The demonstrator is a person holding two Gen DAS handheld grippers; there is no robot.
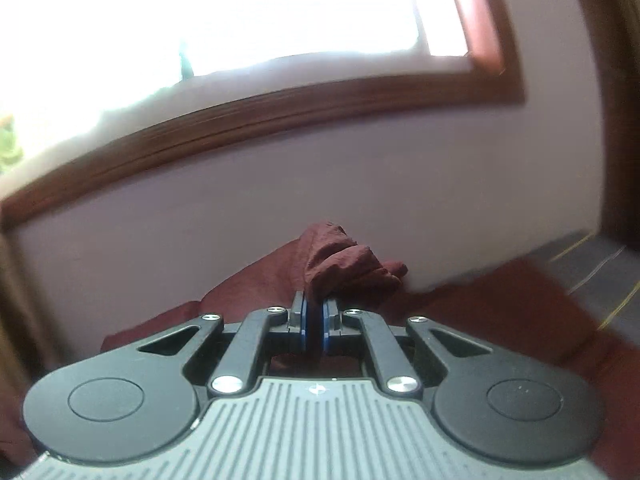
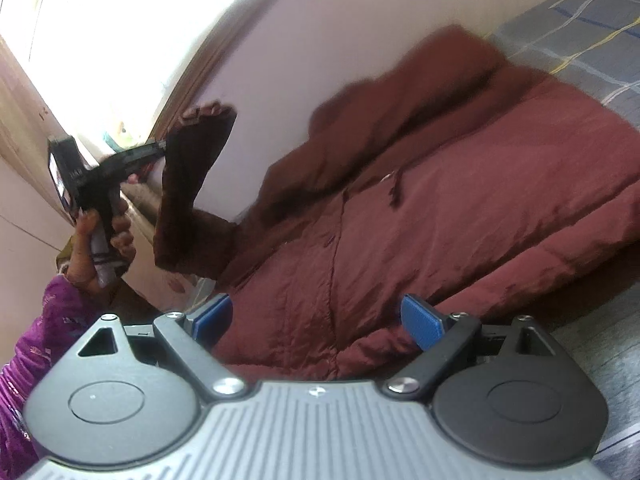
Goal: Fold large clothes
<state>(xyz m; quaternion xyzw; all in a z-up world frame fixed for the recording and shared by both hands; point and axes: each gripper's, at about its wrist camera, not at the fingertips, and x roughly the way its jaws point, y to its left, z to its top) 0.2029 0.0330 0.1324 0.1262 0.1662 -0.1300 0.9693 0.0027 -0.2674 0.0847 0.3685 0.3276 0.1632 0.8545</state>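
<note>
Here the left gripper pinches the sleeve of the maroon jacket on the bed – lifted at nine o'clock – while the right gripper gapes empty

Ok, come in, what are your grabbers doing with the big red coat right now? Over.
Left gripper shut on coat sleeve, lifted. Right gripper open, empty, above coat body on checked bedspread. Nothing in the way.

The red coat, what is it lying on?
The red coat lies on a grey checked bed cover, seen past its far edge. What's beneath its middle is covered. The left gripper holds its sleeve up.
</note>
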